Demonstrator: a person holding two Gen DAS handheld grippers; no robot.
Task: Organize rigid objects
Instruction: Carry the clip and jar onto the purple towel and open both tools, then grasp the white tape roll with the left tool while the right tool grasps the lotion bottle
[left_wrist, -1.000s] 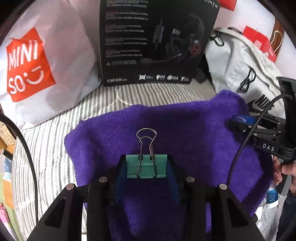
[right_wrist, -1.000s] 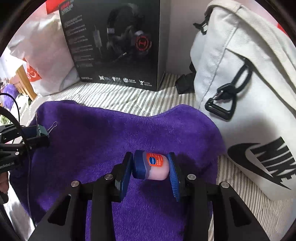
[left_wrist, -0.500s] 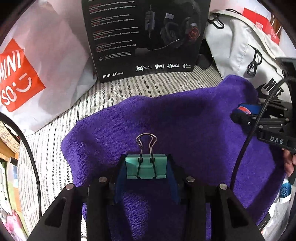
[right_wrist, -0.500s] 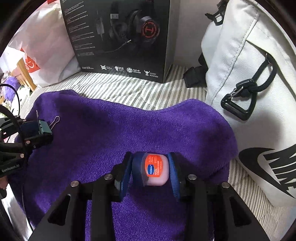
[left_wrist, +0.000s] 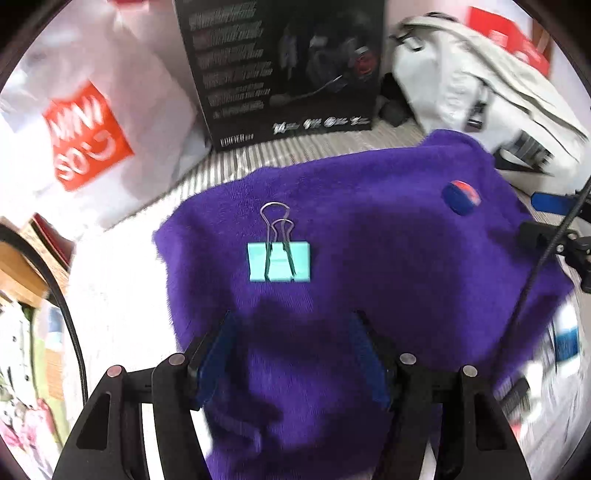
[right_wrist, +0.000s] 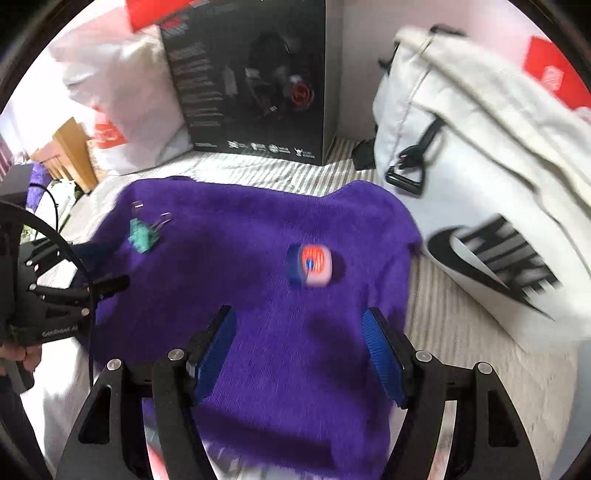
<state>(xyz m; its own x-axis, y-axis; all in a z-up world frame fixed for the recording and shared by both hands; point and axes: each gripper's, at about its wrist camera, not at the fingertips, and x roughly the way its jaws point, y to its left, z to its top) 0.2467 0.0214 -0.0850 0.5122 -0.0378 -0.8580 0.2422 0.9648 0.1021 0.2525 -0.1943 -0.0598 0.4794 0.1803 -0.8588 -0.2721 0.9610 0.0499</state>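
A teal binder clip (left_wrist: 279, 261) lies flat on the purple towel (left_wrist: 369, 277), ahead of my open, empty left gripper (left_wrist: 295, 343). The clip also shows in the right wrist view (right_wrist: 142, 236) at the towel's (right_wrist: 240, 295) left side. A small jar with a blue lid and red label (right_wrist: 310, 265) lies on the towel ahead of my open, empty right gripper (right_wrist: 299, 343). The jar shows in the left wrist view (left_wrist: 461, 197) at the towel's right. The right gripper's blue pad (left_wrist: 550, 201) shows at the right edge there. The left gripper (right_wrist: 99, 273) shows at the left in the right wrist view.
A black headset box (left_wrist: 280, 70) stands at the back. A white Miniso bag (left_wrist: 88, 122) sits at back left and a white Nike bag (right_wrist: 487, 184) at the right. The towel lies on striped bedding (right_wrist: 258, 170). A wooden piece (right_wrist: 74, 155) is at far left.
Both grippers opened and drew back. The binder clip left the left gripper and the jar left the right gripper; both now lie on the towel.
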